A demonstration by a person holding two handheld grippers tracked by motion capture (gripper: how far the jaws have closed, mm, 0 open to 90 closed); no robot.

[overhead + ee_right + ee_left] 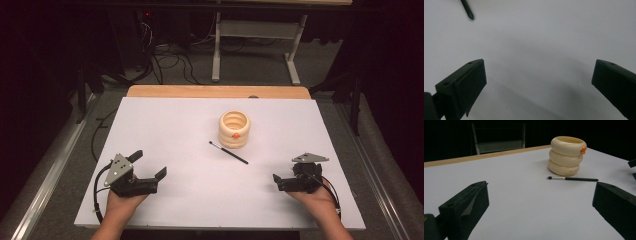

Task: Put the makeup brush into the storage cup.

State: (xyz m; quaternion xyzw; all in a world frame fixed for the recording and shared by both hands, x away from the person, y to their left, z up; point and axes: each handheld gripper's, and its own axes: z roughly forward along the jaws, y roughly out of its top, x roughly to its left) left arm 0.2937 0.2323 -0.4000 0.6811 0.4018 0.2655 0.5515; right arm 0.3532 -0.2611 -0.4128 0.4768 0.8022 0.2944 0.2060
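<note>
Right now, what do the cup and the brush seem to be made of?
Cup: likely smooth plastic or rubber; cream, three stacked rings, soft sheen, orange knob. Brush: thin black handle, probably plastic or painted wood, with a shiny silver, metal-looking collar and dark bristles.

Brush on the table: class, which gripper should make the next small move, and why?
Probably the right gripper: ease it forward-left toward the brush. Its fingers stand open and empty, the handle tip lies nearest it, and the cream ringed holder waits just beyond.
</note>
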